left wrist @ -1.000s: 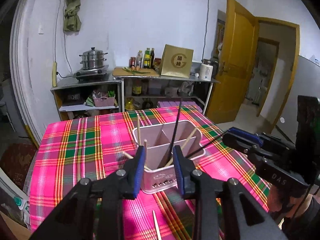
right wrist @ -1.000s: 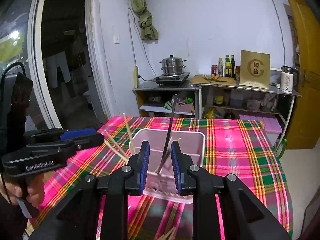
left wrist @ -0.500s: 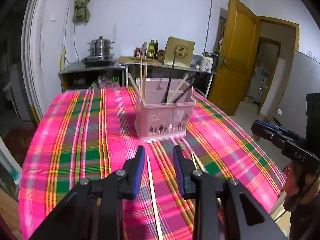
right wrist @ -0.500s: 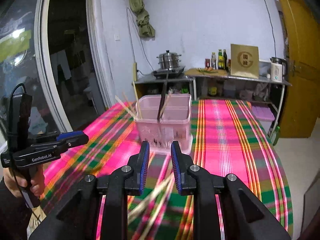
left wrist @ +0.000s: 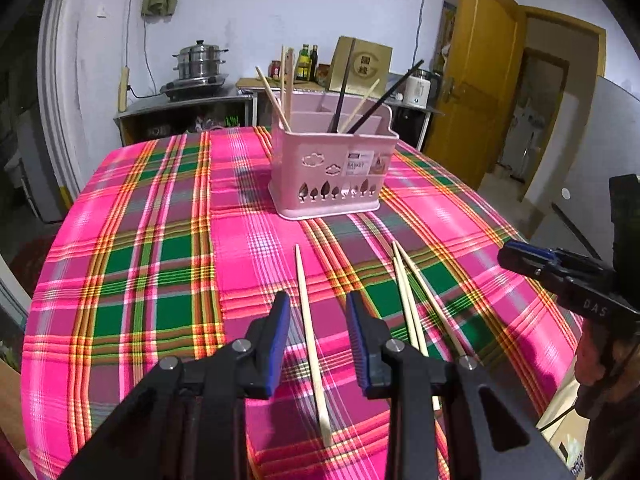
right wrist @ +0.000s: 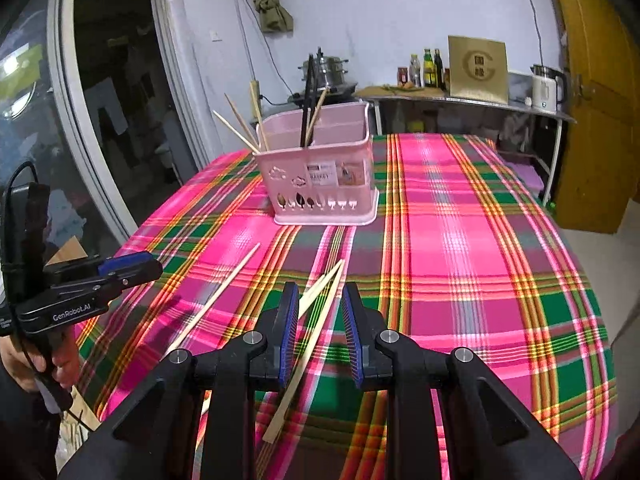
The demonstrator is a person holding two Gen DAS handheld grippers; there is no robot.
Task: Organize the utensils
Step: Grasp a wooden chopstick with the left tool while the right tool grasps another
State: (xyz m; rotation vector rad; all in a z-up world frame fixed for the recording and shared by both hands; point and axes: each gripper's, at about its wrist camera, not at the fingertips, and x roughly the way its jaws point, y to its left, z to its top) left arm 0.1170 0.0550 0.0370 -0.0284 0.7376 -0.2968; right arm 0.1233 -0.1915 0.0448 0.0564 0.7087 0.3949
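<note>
Left wrist view: left gripper point(left wrist: 318, 320) low over the plaid tablecloth point(left wrist: 160, 240), jaws parted with a clear gap, gripping nothing. Single pale chopstick point(left wrist: 310, 332) flat on the cloth, running lengthwise through the gap between the blue pads point(left wrist: 278, 340), touching neither as far as can be told. Pair of pale chopsticks point(left wrist: 408, 300) just to the right, lying close together, partly hidden behind the right finger. Pink basket point(left wrist: 332, 172) upright further back on the cloth, holding pale chopsticks on its left side and two dark ones with a pale one toward the middle. Right gripper point(left wrist: 532, 260) at the right edge, off the table's side, jaw gap not readable from here.

Right wrist view: right gripper point(right wrist: 320, 320) above the near part of the cloth, jaws open, nothing held. Pair of chopsticks point(right wrist: 316, 328) slanting on the cloth in the gap, one crossing toward the left pad. Single chopstick point(right wrist: 216, 296) further left, well apart from the pair. Basket point(right wrist: 320, 184) standing beyond. Left gripper point(right wrist: 120, 276) at the left edge, held in a hand point(right wrist: 28, 360).
</note>
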